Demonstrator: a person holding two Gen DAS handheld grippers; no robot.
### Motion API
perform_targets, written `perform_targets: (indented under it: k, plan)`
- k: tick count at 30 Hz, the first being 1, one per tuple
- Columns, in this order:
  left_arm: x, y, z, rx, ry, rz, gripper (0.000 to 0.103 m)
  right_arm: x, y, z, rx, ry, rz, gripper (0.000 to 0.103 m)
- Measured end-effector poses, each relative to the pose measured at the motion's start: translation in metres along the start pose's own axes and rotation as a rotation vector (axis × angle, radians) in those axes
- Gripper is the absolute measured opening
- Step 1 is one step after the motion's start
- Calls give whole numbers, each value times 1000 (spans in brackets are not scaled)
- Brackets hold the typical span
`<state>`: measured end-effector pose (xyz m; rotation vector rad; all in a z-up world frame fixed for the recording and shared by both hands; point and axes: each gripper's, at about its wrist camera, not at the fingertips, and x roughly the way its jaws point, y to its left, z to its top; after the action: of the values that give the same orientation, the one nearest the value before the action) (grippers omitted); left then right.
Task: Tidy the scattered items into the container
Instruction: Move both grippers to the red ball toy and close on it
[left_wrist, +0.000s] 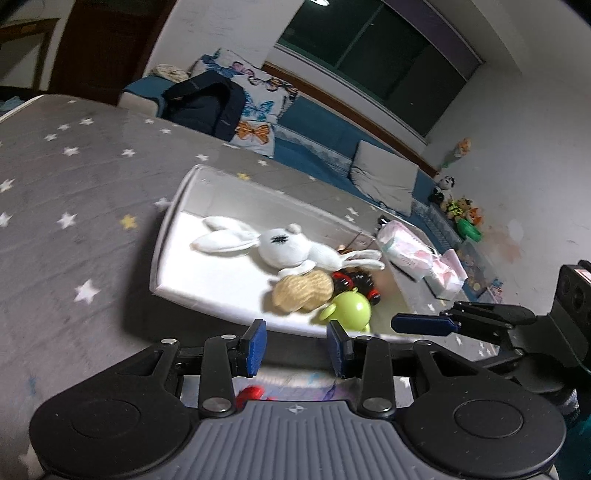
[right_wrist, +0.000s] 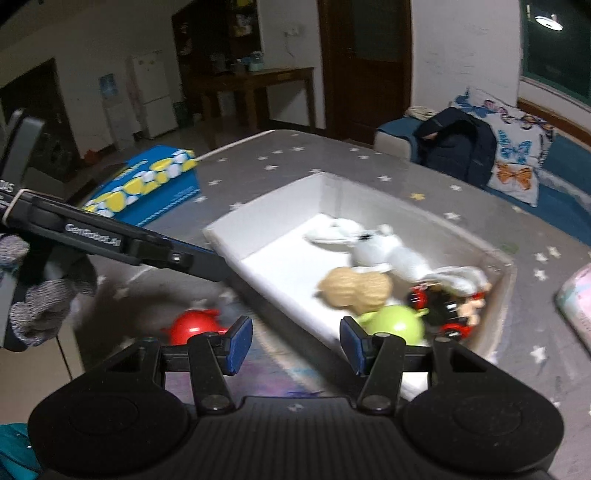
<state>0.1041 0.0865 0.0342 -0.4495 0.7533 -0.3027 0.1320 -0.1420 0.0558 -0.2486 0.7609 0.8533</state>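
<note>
**Both grippers empty, one red toy left outside the box**

My right gripper (right_wrist: 295, 341) hung spread and empty over the white box (right_wrist: 258, 273); my left gripper (left_wrist: 297, 345) was likewise parted, holding nothing. The soft rabbit (right_wrist: 380, 251) already lay inside. The red toy (right_wrist: 194, 325), at ten o'clock from my right fingers, outside the box, looked hard, light and slick; I'd pinch its round body.

A home living room: sofa (left_wrist: 332, 140), butterfly pillow (right_wrist: 513, 155), fridge (right_wrist: 155, 96)

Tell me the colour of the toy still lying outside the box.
Red toy, on the starred grey cloth; clearest in the right wrist view.
</note>
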Motion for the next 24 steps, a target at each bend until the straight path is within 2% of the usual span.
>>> perform_targets:
  k: [11, 24]
  plan:
    - [-18, 28, -33, -99, 22, -3, 38, 29, 59, -27, -65, -2, 75, 53]
    - [-13, 47, -43, -210, 38, -39, 38, 56, 90, -35, -113, -23, 51, 53]
